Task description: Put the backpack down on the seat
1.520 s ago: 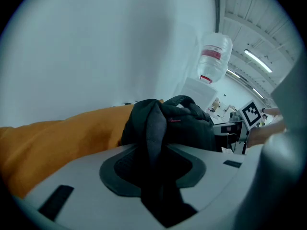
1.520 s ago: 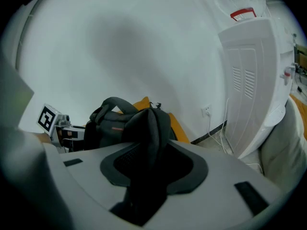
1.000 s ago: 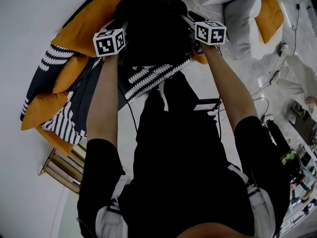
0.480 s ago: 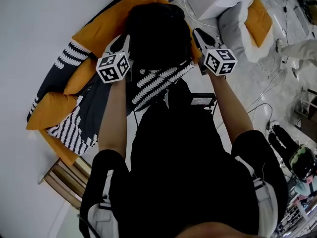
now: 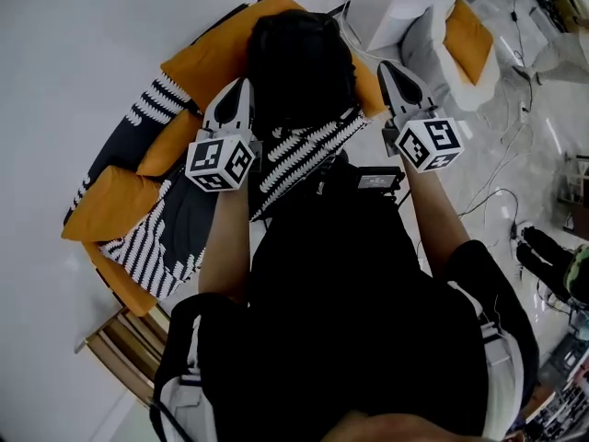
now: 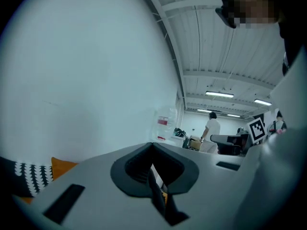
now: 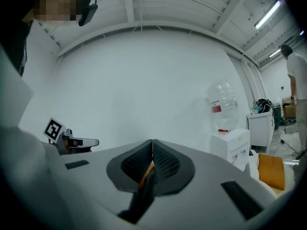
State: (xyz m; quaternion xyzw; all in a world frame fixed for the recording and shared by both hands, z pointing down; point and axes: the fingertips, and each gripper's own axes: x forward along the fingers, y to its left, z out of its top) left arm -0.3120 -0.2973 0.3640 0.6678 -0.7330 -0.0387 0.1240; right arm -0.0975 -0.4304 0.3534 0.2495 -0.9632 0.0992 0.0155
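Arms outstretched, your left gripper (image 5: pixel 241 88) and right gripper (image 5: pixel 391 70), jaws just closed on nothing, flank the black backpack (image 5: pixel 299 63), which lies lengthwise away from you on the sofa (image 5: pixel 207 58).

Between our pale grey left claw (image 5: pixel 243 85) and right claw (image 5: pixel 386 65) we see a black backpack (image 5: pixel 299 63), on orange cushions (image 5: pixel 207 58). Beside the left claw lies a black throw (image 5: pixel 304 145) with white zigzag stripes. Both cubes (image 5: pixel 221 162) bear black-and-white squares.
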